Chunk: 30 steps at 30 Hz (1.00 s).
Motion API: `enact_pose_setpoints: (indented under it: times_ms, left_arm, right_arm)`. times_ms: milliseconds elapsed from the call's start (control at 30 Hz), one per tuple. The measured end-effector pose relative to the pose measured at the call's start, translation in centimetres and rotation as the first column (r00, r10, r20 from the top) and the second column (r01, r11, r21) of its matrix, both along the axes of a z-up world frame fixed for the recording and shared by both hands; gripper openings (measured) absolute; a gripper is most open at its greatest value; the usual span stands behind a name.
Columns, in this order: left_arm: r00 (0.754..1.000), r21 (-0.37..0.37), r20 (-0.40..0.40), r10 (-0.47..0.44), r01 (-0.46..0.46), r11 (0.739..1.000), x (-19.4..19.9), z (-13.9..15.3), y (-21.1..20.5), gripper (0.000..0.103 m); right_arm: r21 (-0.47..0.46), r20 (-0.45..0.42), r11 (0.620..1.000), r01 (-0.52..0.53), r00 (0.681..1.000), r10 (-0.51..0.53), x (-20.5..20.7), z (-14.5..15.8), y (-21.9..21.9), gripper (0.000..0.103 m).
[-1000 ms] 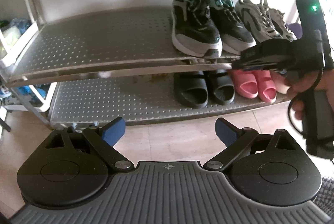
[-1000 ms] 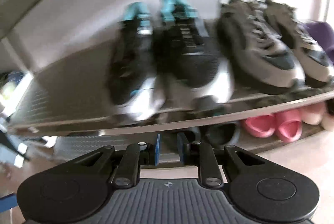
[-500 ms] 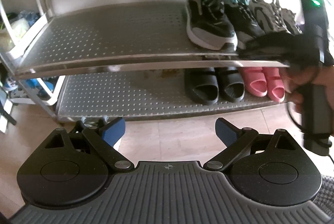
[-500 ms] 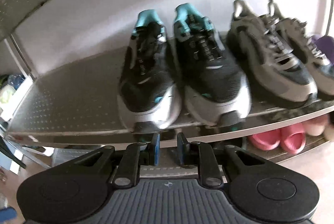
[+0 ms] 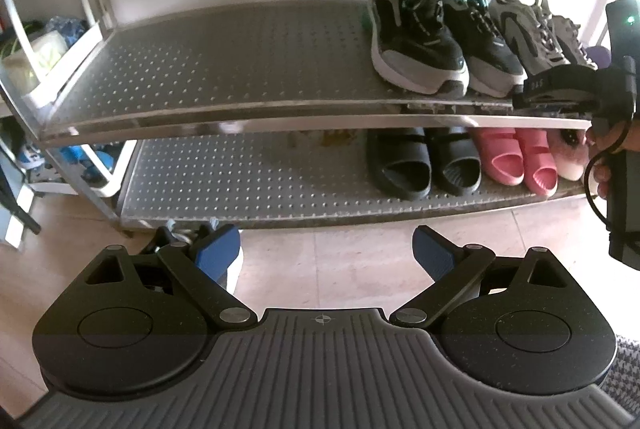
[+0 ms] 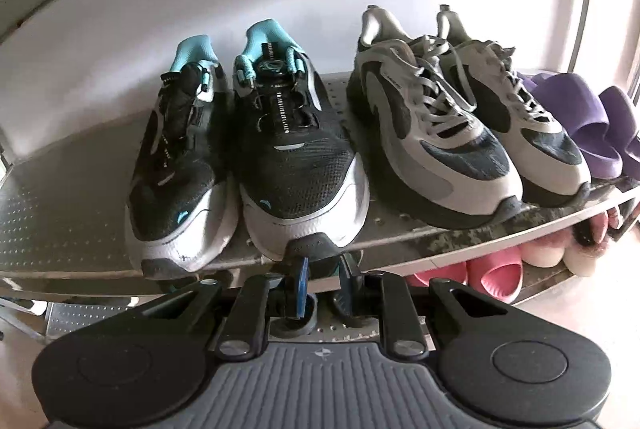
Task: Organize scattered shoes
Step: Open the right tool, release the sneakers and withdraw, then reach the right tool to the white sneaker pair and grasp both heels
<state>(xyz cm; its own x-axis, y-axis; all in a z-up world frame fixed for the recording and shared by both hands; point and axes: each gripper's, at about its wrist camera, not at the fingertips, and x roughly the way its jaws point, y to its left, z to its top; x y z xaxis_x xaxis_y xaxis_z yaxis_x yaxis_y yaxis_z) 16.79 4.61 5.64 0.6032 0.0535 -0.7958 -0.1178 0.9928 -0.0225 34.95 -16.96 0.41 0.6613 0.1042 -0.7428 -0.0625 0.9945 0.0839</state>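
A pair of black-and-teal sneakers (image 6: 296, 165) stands on the middle rack shelf (image 5: 224, 77), left of a grey pair (image 6: 432, 149) and purple slippers (image 6: 580, 121). They also show in the left wrist view (image 5: 416, 41). My right gripper (image 6: 323, 279) is nearly shut and empty, just in front of the right black sneaker's toe at the shelf edge. My left gripper (image 5: 326, 249) is open and empty above the floor, with a shoe (image 5: 234, 267) partly hidden under its left finger. The right gripper's body (image 5: 576, 89) shows at the right of the left wrist view.
Black slides (image 5: 424, 161), pink slides (image 5: 520, 157) and fluffy slippers (image 6: 560, 245) sit on the lower shelf (image 5: 248, 177). The left part of both shelves is bare metal. A white rack with bags (image 5: 44, 49) stands to the left. Tiled floor (image 5: 340, 257) lies in front.
The right gripper drew back a little from the black sneakers, which now stand still on the shelf. The left gripper's view shifted left and back; its jaws stayed open.
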Motion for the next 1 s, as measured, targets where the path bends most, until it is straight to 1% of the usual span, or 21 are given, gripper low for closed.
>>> enact_pose_setpoints:
  times_ms: [100, 167, 200, 267, 300, 333, 367, 400, 433, 467, 500, 533, 633, 700, 767, 833, 867, 900, 967, 1000]
  left_arm:
    - [1.0, 0.003, -0.001, 0.004, -0.004, 1.0, -0.1, 0.0, 0.4, 0.096]
    - [1.0, 0.013, -0.013, 0.012, -0.012, 1.0, -0.3, 0.1, 0.8, 0.097]
    - [1.0, 0.019, -0.022, 0.016, -0.016, 1.0, -0.4, 0.1, 1.0, 0.097]
    - [0.998, 0.027, -0.058, 0.019, -0.018, 0.999, -0.5, -0.2, 1.5, 0.097]
    - [0.996, 0.026, -0.083, 0.017, -0.015, 1.0, -0.6, -0.4, 1.7, 0.097]
    - [0.995, 0.023, -0.1, 0.013, -0.011, 1.0, -0.7, -0.6, 1.9, 0.097]
    - [0.992, 0.002, -0.126, -0.001, 0.002, 1.0, -0.9, -0.8, 2.2, 0.097]
    - [0.988, -0.033, -0.154, -0.026, 0.022, 0.999, -1.2, -0.9, 2.8, 0.097]
    - [0.985, -0.063, -0.166, -0.048, 0.038, 0.997, -1.5, -0.8, 3.4, 0.096]
    - [0.983, -0.089, -0.17, -0.068, 0.053, 0.995, -2.0, -0.6, 4.1, 0.096]
    - [0.982, -0.106, -0.168, -0.085, 0.068, 0.992, -2.5, -0.3, 4.9, 0.096]
    - [0.982, -0.108, -0.162, -0.097, 0.08, 0.991, -2.9, 0.0, 5.7, 0.096]
    - [0.985, -0.042, -0.148, -0.088, 0.083, 0.996, -4.8, 0.9, 9.4, 0.097]
    - [0.986, 0.022, -0.161, -0.048, 0.052, 0.998, -6.2, 1.0, 12.3, 0.097]
    - [0.986, 0.065, -0.169, 0.006, 0.005, 0.998, -7.3, 0.9, 14.5, 0.097]
    - [0.983, 0.093, -0.169, 0.068, -0.053, 0.994, -8.6, 0.6, 16.9, 0.097]
    - [0.982, 0.088, -0.171, 0.086, -0.072, 0.993, -9.3, 0.4, 17.6, 0.097]
    - [0.979, 0.079, -0.173, 0.104, -0.091, 0.993, -9.8, 0.2, 18.4, 0.097]
    - [0.976, 0.062, -0.177, 0.126, -0.116, 0.991, -10.3, -0.2, 19.6, 0.097]
    - [0.975, 0.057, -0.176, 0.135, -0.127, 0.99, -10.4, -0.2, 20.0, 0.097]
  right_arm:
    - [-0.001, -0.019, 1.0, -0.013, 1.0, 0.013, -0.2, 0.4, 0.5, 0.02]
    - [0.007, -0.041, 1.0, -0.028, 0.999, 0.028, -0.7, 0.7, 0.8, 0.023]
    - [0.023, -0.07, 0.999, -0.049, 0.996, 0.051, -1.2, 0.7, 1.2, 0.025]
    - [0.044, -0.11, 0.996, -0.081, 0.99, 0.085, -2.1, 0.8, 1.8, 0.026]
    - [0.058, -0.144, 0.992, -0.113, 0.982, 0.12, -3.0, 0.6, 2.6, 0.031]
    - [0.069, -0.172, 0.988, -0.14, 0.974, 0.15, -3.8, 0.5, 3.3, 0.043]
    - [0.073, -0.198, 0.984, -0.162, 0.965, 0.174, -4.5, 0.4, 4.0, 0.051]
    - [0.078, -0.233, 0.978, -0.195, 0.95, 0.208, -5.5, 0.1, 5.0, 0.063]
    - [0.08, -0.259, 0.972, -0.222, 0.937, 0.236, -6.5, -0.2, 5.9, 0.069]
    - [0.084, -0.284, 0.965, -0.249, 0.922, 0.263, -7.5, -0.6, 6.9, 0.072]
    - [0.09, -0.308, 0.958, -0.273, 0.907, 0.288, -8.7, -1.1, 8.1, 0.078]
    - [0.101, -0.337, 0.951, -0.292, 0.889, 0.309, -10.0, -1.9, 9.4, 0.082]
    - [0.14, -0.447, 0.939, -0.316, 0.826, 0.344, -13.7, -5.3, 12.9, 0.083]
    - [0.178, -0.527, 0.933, -0.312, 0.771, 0.358, -16.3, -8.4, 15.5, 0.084]
    - [0.211, -0.582, 0.926, -0.314, 0.72, 0.377, -18.7, -10.7, 17.9, 0.085]
    - [0.262, -0.642, 0.907, -0.331, 0.642, 0.42, -22.5, -13.8, 21.7, 0.085]
    - [0.279, -0.649, 0.899, -0.336, 0.624, 0.435, -23.9, -14.6, 23.1, 0.085]
    - [0.297, -0.647, 0.891, -0.344, 0.613, 0.453, -25.1, -15.2, 24.5, 0.084]
    - [0.334, -0.637, 0.871, -0.36, 0.594, 0.491, -27.2, -16.4, 27.4, 0.077]
    - [0.356, -0.616, 0.857, -0.372, 0.596, 0.515, -28.2, -17.0, 29.0, 0.07]
